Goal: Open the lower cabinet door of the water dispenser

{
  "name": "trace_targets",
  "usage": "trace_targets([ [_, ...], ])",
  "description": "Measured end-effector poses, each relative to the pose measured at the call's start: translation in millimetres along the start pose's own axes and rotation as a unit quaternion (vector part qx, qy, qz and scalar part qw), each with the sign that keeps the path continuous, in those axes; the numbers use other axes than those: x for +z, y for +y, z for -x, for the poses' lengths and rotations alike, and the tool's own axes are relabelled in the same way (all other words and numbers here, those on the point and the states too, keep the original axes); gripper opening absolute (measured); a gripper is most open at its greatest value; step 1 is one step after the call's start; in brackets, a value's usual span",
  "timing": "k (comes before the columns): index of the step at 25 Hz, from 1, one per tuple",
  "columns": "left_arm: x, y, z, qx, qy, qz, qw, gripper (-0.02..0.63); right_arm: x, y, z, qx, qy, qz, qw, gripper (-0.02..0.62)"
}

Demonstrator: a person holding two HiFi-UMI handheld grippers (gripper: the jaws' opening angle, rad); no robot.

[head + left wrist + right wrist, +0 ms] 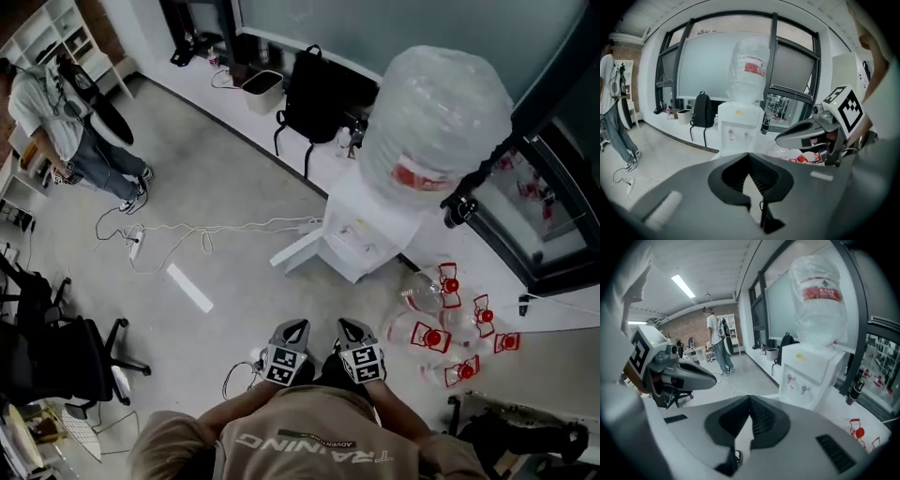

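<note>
Gripping nothing with the left claw (292,328), shut tight. Same with the right claw (349,328): shut and empty. Held side by side near the body, well apart from the water dispenser (361,234). Seen at its foot: white lower door (298,251) sticking out, open.
</note>
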State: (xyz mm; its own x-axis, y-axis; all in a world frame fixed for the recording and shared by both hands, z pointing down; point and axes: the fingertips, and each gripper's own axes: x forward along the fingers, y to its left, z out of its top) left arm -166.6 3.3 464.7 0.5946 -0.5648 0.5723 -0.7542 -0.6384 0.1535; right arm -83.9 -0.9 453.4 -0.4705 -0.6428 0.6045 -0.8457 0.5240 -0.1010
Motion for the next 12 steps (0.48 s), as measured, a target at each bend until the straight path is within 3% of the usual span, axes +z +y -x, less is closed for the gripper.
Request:
trace_targets([
  [4, 35, 5, 9, 0.011, -0.020, -0.028, 0.9994, 0.007, 31, -9, 24, 0.003, -0.045, 0.005, 0.999, 0.008],
  [9, 107, 15, 15, 0.050, -0.073, -0.027, 0.9957, 0.008, 79, -18, 54, 0.014, -0.080, 0.099, 0.992, 0.008],
  [12, 158, 15, 18, 0.069, -0.118, -0.040, 0.9897, 0.008, 115, -27, 70, 0.022, -0.111, 0.124, 0.986, 0.009],
])
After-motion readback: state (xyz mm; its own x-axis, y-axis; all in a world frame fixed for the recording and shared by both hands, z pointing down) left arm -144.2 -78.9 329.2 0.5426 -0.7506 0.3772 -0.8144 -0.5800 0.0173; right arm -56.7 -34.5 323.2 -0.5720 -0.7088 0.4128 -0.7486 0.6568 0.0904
